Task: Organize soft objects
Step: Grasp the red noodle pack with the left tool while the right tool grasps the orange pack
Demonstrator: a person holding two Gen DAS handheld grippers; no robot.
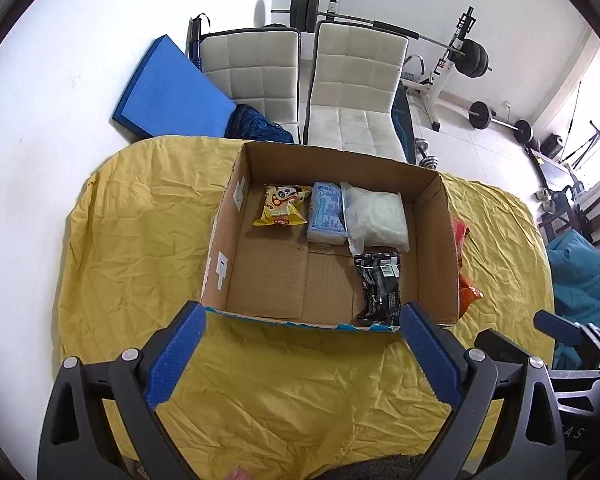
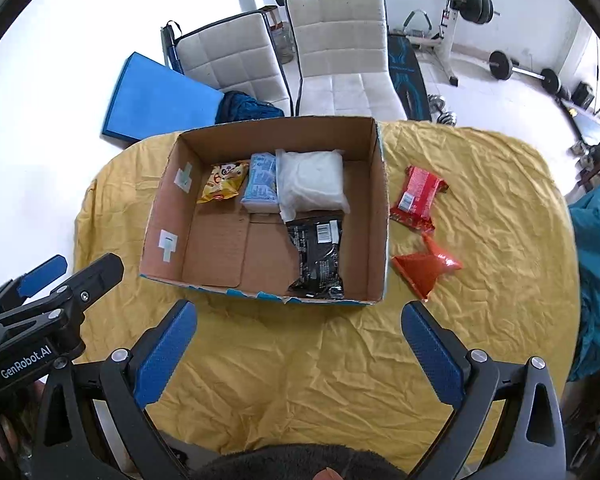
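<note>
The counter [image 2: 300, 360] in its yellow cloth carries a cardboard box [image 2: 374, 216] ahead of the right claw [image 2: 300, 336], with two red packets [image 2: 416, 196] off to its right.

White chairs [image 1: 308, 80], barbell rack [image 1: 456, 56] (bright)

The cardboard box [image 2: 376, 216] stands open-topped, its near-left floor bare, while four packets fill the back row and right side. Its upright walls block sideways entry. Right of it, two red packets [image 2: 418, 196] lie on open yellow cloth [image 2: 300, 360].

Black gripper [image 2: 299, 332] frames — blue textured pads [image 2: 165, 354], silver screws.
</note>
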